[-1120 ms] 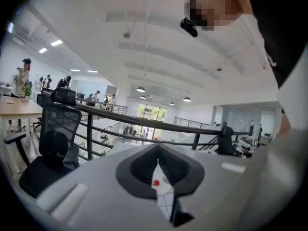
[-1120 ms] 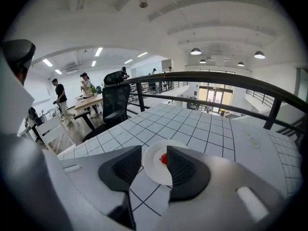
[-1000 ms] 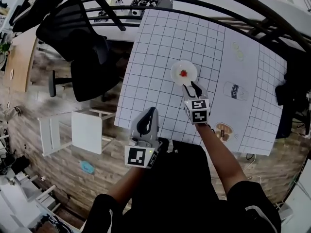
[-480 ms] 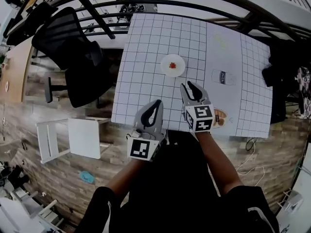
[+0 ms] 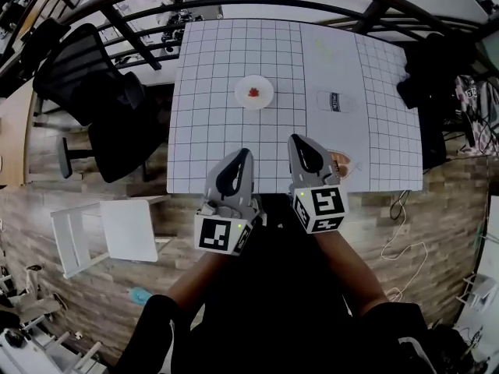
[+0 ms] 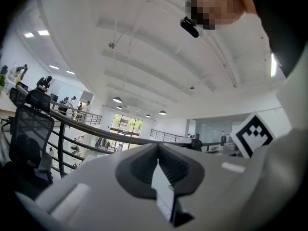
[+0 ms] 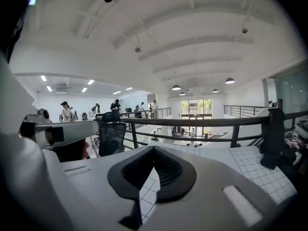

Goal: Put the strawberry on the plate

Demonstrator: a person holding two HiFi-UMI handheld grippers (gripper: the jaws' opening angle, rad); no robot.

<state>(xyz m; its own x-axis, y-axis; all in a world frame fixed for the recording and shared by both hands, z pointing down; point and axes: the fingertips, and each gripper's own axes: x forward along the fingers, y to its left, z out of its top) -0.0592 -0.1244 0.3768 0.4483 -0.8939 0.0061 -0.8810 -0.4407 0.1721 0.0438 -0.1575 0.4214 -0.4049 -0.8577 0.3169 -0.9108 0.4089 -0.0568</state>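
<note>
With strawberry (image 5: 253,93) resting on plate (image 5: 242,97) at upper centre, park left gripper (image 5: 243,158) and right gripper (image 5: 298,143), those 2 pinched closed and empty, well clear below.

Open-plan office: swivel chair (image 5: 86,72), mezzanine railing (image 7: 202,121), ceiling lamps (image 7: 176,87).

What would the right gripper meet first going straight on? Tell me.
Likely nothing close: the right gripper points level over the gridded table, right of the plate; the black railing beyond seems first, depth unclear.
</note>
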